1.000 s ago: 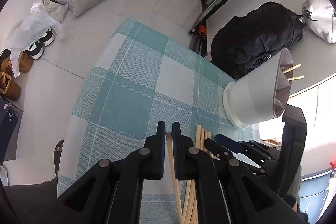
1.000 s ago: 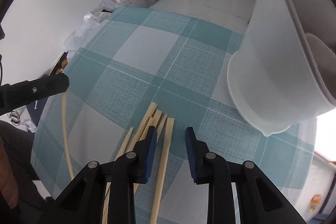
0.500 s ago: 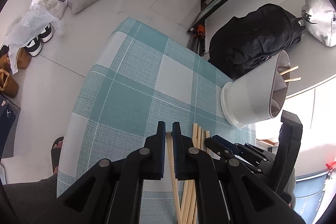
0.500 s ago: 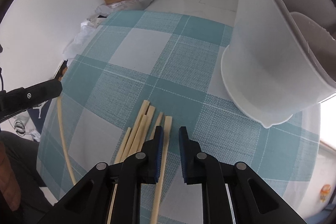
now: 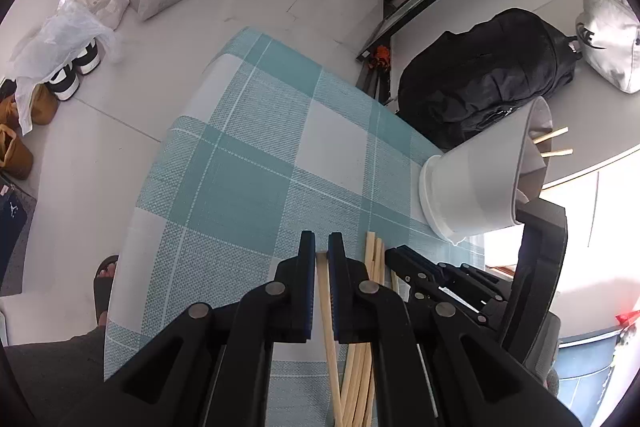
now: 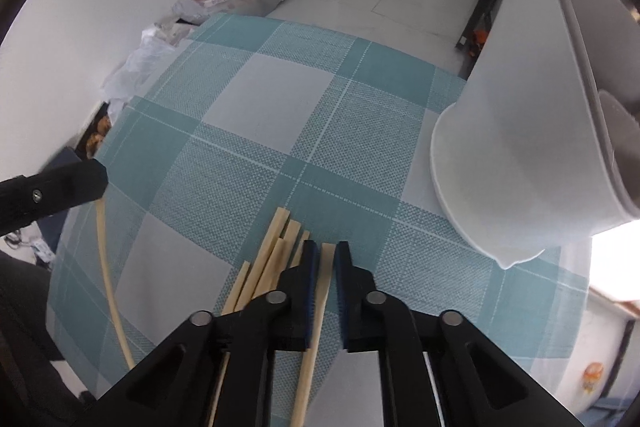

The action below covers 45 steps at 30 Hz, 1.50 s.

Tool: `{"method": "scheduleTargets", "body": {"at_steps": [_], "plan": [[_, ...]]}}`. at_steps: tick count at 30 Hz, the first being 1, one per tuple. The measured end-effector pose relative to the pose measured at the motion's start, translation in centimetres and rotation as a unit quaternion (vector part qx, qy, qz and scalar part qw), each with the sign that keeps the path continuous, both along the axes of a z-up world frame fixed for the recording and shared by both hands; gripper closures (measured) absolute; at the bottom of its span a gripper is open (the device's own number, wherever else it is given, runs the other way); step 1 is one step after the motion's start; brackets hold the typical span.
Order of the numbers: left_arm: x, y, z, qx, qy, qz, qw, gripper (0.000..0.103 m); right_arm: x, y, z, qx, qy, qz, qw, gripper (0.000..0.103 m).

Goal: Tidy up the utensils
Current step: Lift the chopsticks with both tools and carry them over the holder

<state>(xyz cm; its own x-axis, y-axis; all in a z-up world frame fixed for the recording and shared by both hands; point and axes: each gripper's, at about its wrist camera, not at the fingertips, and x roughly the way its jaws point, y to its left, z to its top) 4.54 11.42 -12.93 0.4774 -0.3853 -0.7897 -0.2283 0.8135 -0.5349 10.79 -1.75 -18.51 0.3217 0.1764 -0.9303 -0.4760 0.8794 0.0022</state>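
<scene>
Your left gripper [image 5: 321,251] clamps one chopstick [image 5: 329,331]; your right gripper [image 6: 328,255] has closed on another stick [image 6: 316,323] beside the pile [image 6: 268,263], near the white holder [image 6: 520,147].

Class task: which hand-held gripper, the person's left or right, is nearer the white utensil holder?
Right. The right hand-held gripper grips a chopstick just beside the white utensil holder; the left hand-held gripper sits farther off, holding another chopstick.

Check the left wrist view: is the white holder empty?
No, two chopsticks poke out of the white holder's open top.
</scene>
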Motion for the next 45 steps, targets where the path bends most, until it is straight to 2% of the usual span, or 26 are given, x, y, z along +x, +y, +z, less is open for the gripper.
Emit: {"method": "scheduleTargets", "body": {"at_steps": [3, 8, 13, 16, 18, 25, 27, 30, 37, 45], "plan": [[-0.3, -0.3, 0.9, 0.011, -0.020, -0.007, 0.9997, 0.101, 0.1, -0.9, 0.7, 0.038, -0.015, -0.012, 0.999, 0.097], [-1.0, -1.1, 2.2, 0.021, -0.054, -0.019, 0.9981, 0.101, -1.8, -4.3, 4.5, 0.115, -0.080, -0.032, 0.990, 0.097], [-2.4, -2.5, 4.2, 0.038, -0.097, -0.045, 0.9936, 0.101, -5.4, -8.4, 8.9, 0.190, -0.170, -0.042, 0.966, 0.097], [-3.3, -4.0, 5.7, 0.058, -0.126, -0.071, 0.9878, 0.101, -8.2, -10.0, 10.9, 0.207, -0.229, -0.039, 0.950, 0.097], [-3.5, -4.9, 6.4, 0.067, -0.136, -0.082, 0.9851, 0.101, -9.0, -10.4, 11.6, 0.216, -0.247, -0.040, 0.944, 0.097], [-4.2, -7.4, 8.9, 0.097, -0.161, -0.102, 0.9769, 0.101, -9.9, -12.0, 12.7, 0.258, -0.265, -0.060, 0.927, 0.097], [-4.2, -7.7, 9.5, 0.095, -0.162, -0.102, 0.9769, 0.101, -9.6, -12.5, 13.0, 0.272, -0.266, -0.069, 0.922, 0.097], [-4.3, -8.0, 10.5, 0.090, -0.165, -0.105, 0.9766, 0.101, -9.5, -12.9, 13.5, 0.279, -0.273, -0.077, 0.917, 0.097], [-4.2, -9.6, 12.5, 0.107, -0.179, -0.120, 0.9706, 0.101, -9.6, -14.2, 14.8, 0.301, -0.285, -0.100, 0.904, 0.097], [-3.5, -10.8, 13.8, 0.117, -0.187, -0.127, 0.9671, 0.101, -9.6, -15.3, 17.7, 0.315, -0.322, -0.098, 0.887, 0.097]]}}
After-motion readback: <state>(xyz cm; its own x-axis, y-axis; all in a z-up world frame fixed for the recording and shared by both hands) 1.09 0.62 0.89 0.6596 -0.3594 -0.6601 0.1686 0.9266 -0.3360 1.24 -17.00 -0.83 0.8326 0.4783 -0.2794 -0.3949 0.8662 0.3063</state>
